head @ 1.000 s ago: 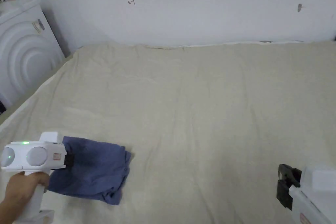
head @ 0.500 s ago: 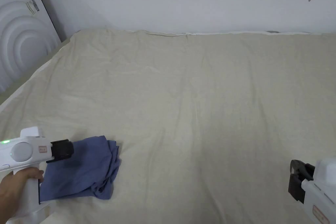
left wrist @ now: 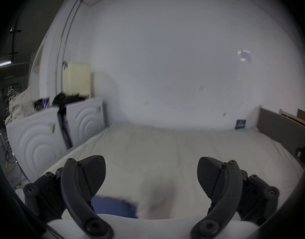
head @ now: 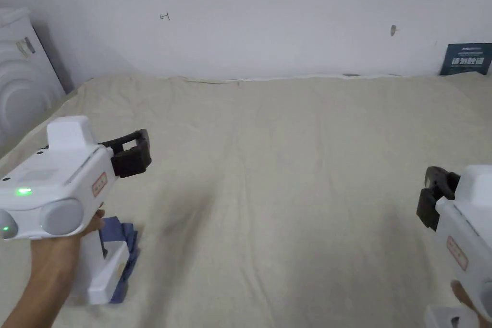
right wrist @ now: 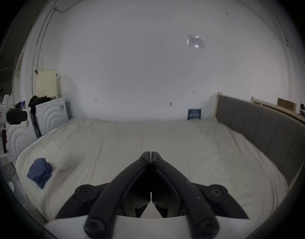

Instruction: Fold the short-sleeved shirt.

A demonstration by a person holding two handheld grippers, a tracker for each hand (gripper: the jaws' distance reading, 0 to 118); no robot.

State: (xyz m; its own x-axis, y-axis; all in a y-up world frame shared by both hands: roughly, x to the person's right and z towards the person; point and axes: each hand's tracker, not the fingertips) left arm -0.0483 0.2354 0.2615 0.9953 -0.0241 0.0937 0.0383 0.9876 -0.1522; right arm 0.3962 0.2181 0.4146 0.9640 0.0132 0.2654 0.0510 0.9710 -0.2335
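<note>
Shirt (right wrist: 39,172) sits bundled near the bed (head: 298,161) edge; left gripper (left wrist: 151,179) jaws wide, right gripper (right wrist: 150,154) closed, both empty. That loose bundle could unravel.

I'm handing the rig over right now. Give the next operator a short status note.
Left gripper: open, empty, held up above the bed.
Right gripper: shut, empty, over the bed's right side.
Blue shirt: a small folded bundle near the bed's left front corner, apart from both grippers.
Done: shirt looks folded and set down.
Left: probably nothing; check the bundle is tidy.
</note>
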